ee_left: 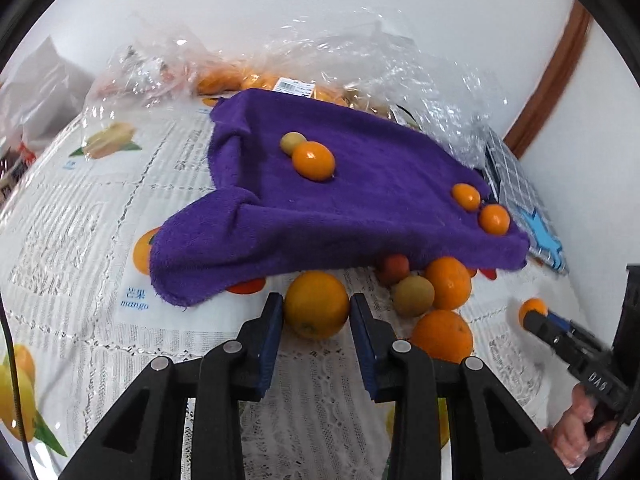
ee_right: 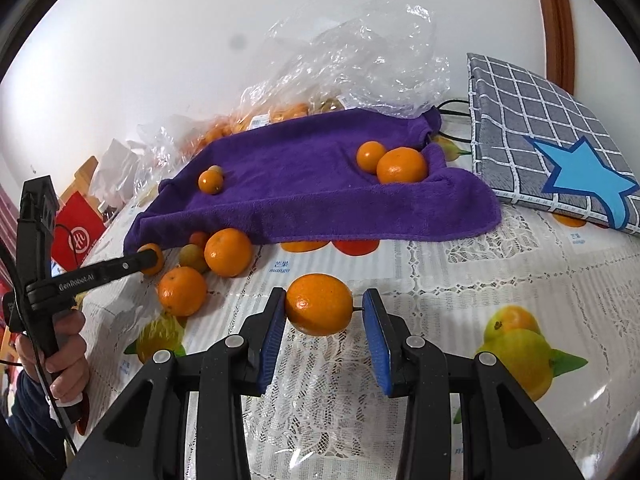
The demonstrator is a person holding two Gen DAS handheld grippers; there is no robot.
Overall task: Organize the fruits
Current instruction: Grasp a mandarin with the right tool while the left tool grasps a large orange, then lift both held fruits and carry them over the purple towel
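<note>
Meanwhile each claw, left (ee_left: 316,312) and right (ee_right: 324,312), brackets an orange (ee_left: 316,305).

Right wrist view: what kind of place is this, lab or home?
Likely a home. A table under a fruit-print lace tablecloth, a purple towel with oranges on it, crumpled plastic produce bags by a white wall, and a wooden door frame.

towel (ee_left: 360,184): fuzzy purple cloth | bag (ee_right: 360,56): crinkled glossy clear plastic | tablecloth (ee_right: 460,280): glossy lace-patterned
</note>
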